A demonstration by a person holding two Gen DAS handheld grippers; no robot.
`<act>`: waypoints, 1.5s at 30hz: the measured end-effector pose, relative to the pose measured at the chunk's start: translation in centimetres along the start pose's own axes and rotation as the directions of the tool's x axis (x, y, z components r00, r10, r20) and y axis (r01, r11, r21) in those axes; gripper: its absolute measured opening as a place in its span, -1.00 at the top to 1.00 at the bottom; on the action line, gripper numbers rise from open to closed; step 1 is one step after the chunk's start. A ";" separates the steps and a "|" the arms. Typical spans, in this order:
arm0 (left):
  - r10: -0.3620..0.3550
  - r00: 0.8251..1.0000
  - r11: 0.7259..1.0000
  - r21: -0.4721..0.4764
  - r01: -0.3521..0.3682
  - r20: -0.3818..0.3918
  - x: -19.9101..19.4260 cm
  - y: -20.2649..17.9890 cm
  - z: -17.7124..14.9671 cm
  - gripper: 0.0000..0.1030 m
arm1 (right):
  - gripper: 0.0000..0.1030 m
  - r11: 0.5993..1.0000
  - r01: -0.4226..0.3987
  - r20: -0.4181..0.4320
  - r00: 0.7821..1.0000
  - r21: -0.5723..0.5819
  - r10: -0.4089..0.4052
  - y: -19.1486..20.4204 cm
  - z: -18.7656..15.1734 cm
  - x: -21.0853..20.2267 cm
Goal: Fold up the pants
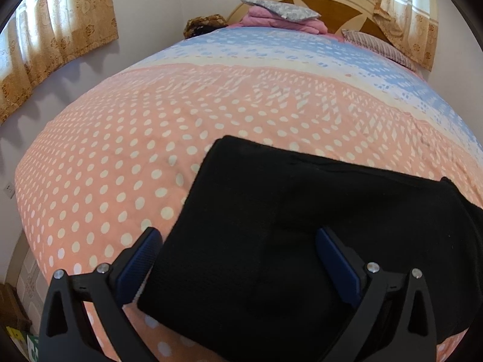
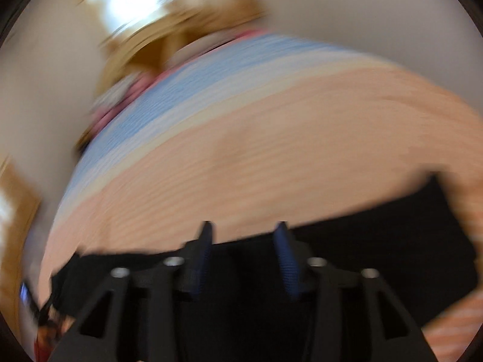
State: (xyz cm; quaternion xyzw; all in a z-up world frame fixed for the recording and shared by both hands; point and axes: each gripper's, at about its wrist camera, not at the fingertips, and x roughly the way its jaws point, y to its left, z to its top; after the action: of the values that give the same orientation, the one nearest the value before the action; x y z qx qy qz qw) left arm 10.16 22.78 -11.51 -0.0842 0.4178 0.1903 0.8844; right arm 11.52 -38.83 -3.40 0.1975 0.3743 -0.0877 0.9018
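Left tongs (image 1: 238, 249) nearest the lens, jaws wide, nothing gripped, hovering over black pants (image 1: 302, 226). Pants lie on the near part of the bed (image 1: 120, 166), already a compact layered rectangle; a last fold or tidy may remain. Right tongs (image 2: 244, 238), view blurred, half open and empty above the pants' far edge. Count: one bed, one pants, two tongs.

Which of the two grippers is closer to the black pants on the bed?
Hard to call; both are right at the black pants. The left gripper hangs open over the folded pile, fingers straddling its left part. The right gripper, blurred, is open over the pants' far edge.
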 end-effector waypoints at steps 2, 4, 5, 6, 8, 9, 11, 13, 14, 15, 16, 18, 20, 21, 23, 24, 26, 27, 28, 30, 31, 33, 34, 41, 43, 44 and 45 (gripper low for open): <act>0.026 1.000 1.000 -0.001 -0.026 0.011 -0.2 -0.3 -0.2 -1.00 | -0.19 0.990 0.109 0.063 0.991 0.085 -0.115 -5.9 1.2 -2.5; 0.058 0.998 0.998 0.003 -0.058 0.024 -0.3 -0.7 -0.4 -1.00 | -0.19 0.978 0.164 0.044 0.984 0.127 -0.170 -10.5 2.0 -3.3; 0.070 0.997 0.997 0.009 -0.070 0.029 -0.4 -0.9 -0.4 -1.00 | -0.19 0.975 0.173 0.027 0.984 0.138 -0.179 -12.1 2.2 -3.3; 0.080 0.996 0.997 0.016 -0.081 0.032 -0.4 -1.1 -0.4 -1.00 | -0.19 0.974 0.176 0.001 0.984 0.145 -0.178 -13.6 2.2 -2.9; 0.104 0.994 0.994 0.033 -0.105 0.036 -0.5 -1.4 -0.4 -1.00 | -0.19 0.975 0.171 -0.064 0.984 0.139 -0.164 -15.5 2.2 -1.7; 0.113 0.993 0.993 0.039 -0.114 0.036 -0.5 -1.5 -0.4 -1.00 | -0.19 0.985 0.125 -0.058 0.991 0.119 -0.119 -15.6 2.2 -1.3; 0.131 0.991 0.990 0.039 -0.132 0.034 -0.5 -1.7 -0.3 -1.00 | -0.24 0.991 0.102 -0.076 0.992 0.083 -0.096 -15.2 2.2 -0.5; 0.146 0.989 0.988 0.039 -0.147 0.038 -0.6 -1.8 -0.4 -1.00 | -0.22 0.988 0.146 -0.097 0.984 -0.049 -0.150 -13.5 2.0 0.0; 0.151 0.988 0.988 0.037 -0.152 0.040 -0.6 -1.8 -0.4 -1.00 | -0.08 0.981 0.167 -0.101 0.979 -0.094 -0.176 -13.0 1.6 0.5; 0.156 0.987 0.987 0.034 -0.158 0.042 -0.6 -1.9 -0.4 -1.00 | 0.15 0.976 0.167 -0.100 0.978 -0.141 -0.182 -12.2 1.5 0.5; 0.164 0.986 0.986 0.031 -0.165 0.043 -0.7 -1.9 -0.4 -1.00 | 0.49 0.979 0.130 -0.107 0.983 -0.159 -0.148 -11.8 1.3 0.2; 0.175 0.984 0.984 0.029 -0.176 0.045 -0.7 -2.0 -0.5 -1.00 | 0.63 0.975 0.118 -0.126 0.982 -0.186 -0.143 -10.9 1.1 -0.2; 0.184 0.982 0.982 0.035 -0.185 0.046 -0.8 -2.2 -0.5 -1.00 | 0.69 0.971 0.141 -0.115 0.980 -0.194 -0.165 -10.6 0.6 -0.7; 0.185 0.982 0.982 0.039 -0.187 0.047 -0.9 -2.2 -0.5 -1.00 | 0.70 0.969 0.156 -0.100 0.979 -0.193 -0.178 -10.3 0.8 -0.9; 0.185 0.982 0.981 0.049 -0.187 0.046 -1.0 -2.2 -0.5 -1.00 | 0.72 0.965 0.182 -0.022 0.982 -0.189 -0.189 -10.3 1.2 -2.4; 0.183 0.982 0.981 0.053 -0.185 0.046 -1.0 -2.2 -0.5 -1.00 | 0.72 0.966 0.184 0.013 0.983 -0.180 -0.184 -10.5 1.3 -3.4; 0.176 0.983 0.982 0.063 -0.178 0.046 -1.0 -2.3 -0.4 -1.00 | 0.72 0.958 0.220 0.030 0.975 -0.183 -0.219 -11.0 1.6 -4.0; 0.170 0.984 0.982 0.071 -0.173 0.048 -1.0 -2.3 -0.3 -1.00 | 0.72 0.948 0.252 0.020 0.967 -0.196 -0.253 -11.1 1.5 -3.7; 0.159 0.986 0.983 0.087 -0.163 0.052 -1.0 -2.4 -0.2 -1.00 | 0.72 0.933 0.290 -0.008 0.954 -0.214 -0.299 -11.6 1.3 -2.9; 0.151 0.986 0.980 0.122 -0.158 0.066 -1.0 -2.5 -0.2 -1.00 | 0.72 0.889 0.357 -0.040 0.923 -0.287 -0.384 -11.9 0.3 -0.9; 0.151 0.986 0.977 0.138 -0.160 0.075 -1.0 -2.6 -0.1 -1.00 | 0.72 0.860 0.379 -0.022 0.912 -0.341 -0.410 -11.5 -0.2 0.0; 0.153 0.984 0.972 0.168 -0.166 0.089 -1.1 -2.8 -0.1 -1.00 | 0.71 0.826 0.412 0.008 0.896 -0.384 -0.443 -10.6 -0.4 0.4; 0.155 0.984 0.970 0.172 -0.169 0.091 -1.3 -2.8 0.0 -1.00 | 0.70 0.829 0.414 0.007 0.896 -0.376 -0.445 -10.6 -0.2 0.4; -0.053 0.982 0.983 0.180 0.020 0.183 -7.2 -5.6 1.0 -0.83 | 0.39 0.984 0.160 -0.046 0.985 -0.076 -0.164 -13.9 1.4 -2.0; -0.159 0.970 0.972 0.202 0.121 0.186 -8.5 -7.2 1.1 -0.84 | 0.30 0.996 0.038 0.006 0.999 0.083 -0.039 -15.8 1.5 -4.0; -0.199 0.963 0.965 0.210 0.159 0.184 -9.0 -7.9 1.1 -0.85 | 0.26 0.990 0.006 0.049 0.999 0.138 -0.013 -16.4 1.7 -4.6; -0.251 0.953 0.952 0.221 0.211 0.171 -9.6 -9.2 1.0 -0.85 | 0.22 0.984 -0.004 0.086 0.996 0.177 -0.012 -16.8 1.6 -5.6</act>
State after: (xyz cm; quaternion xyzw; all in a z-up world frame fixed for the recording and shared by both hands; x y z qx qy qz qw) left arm 9.03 12.16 -3.60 -0.0241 0.3322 0.0495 0.9416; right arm 3.42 -54.72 -3.25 0.2721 0.3258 -0.1310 0.8959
